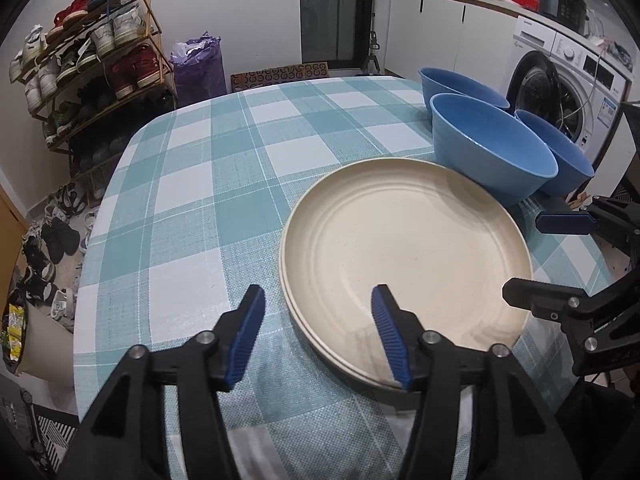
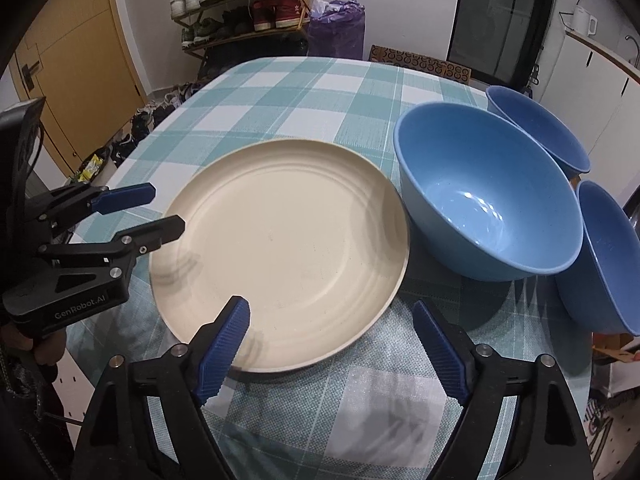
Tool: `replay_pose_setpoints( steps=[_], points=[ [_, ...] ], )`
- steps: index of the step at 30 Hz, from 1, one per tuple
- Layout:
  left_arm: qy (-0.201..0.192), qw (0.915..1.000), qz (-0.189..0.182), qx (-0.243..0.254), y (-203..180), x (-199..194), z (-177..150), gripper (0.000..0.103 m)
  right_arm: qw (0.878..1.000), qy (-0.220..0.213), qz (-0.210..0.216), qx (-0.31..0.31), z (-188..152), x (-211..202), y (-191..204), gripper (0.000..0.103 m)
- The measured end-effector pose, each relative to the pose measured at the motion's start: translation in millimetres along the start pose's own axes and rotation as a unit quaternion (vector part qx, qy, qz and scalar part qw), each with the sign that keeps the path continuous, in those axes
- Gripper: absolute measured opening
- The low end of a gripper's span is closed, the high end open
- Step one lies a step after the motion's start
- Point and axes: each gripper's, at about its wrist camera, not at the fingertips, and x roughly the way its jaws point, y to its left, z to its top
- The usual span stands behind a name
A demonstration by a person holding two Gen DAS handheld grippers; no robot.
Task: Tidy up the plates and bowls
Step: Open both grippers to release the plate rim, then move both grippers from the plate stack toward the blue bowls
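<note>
Small kitchen-entry room: a table under a teal-and-white checked tablecloth (image 1: 208,184), white cabinets and a washing machine (image 1: 568,92) behind it, a shoe rack (image 1: 92,64) against the far wall.

Left gripper (image 1: 318,338): jaws apart, nothing pinched. One blue-padded finger stands over the near-left rim of the cream plates (image 1: 404,252), the other over bare cloth just outside that rim. Pads clear of the plate edge, which runs between them.

Right gripper (image 2: 330,350): jaws wide apart, also holding nothing. Its left finger hangs over the near edge of the cream plates (image 2: 280,248), its right finger over cloth just off the plates' near-right side. From the left wrist view this gripper (image 1: 532,258) shows side-on at the plates' right rim, one finger above the other.

Cream plates: flat on the cloth near the table's front edge, a second rim visible under the top one on the near-left side, so at least two are stacked.

Blue bowls: the nearest bowl (image 2: 488,192) sits upright just beside the plates' far-right rim. A second bowl (image 2: 540,128) lies behind it and a third (image 2: 608,256) to its right, both tilted and leaning against it.

A purple bag (image 2: 336,24) stands on the floor beyond the table, beside the shoe rack.
</note>
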Motion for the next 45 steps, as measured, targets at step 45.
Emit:
replay_pose_setpoints(
  steps=[45],
  points=[
    [-0.096,0.9917,-0.009,-0.085,-27,-40,37,0.099,0.989,-0.135,0.044,0.042,0,-87,-54,0.102]
  ],
)
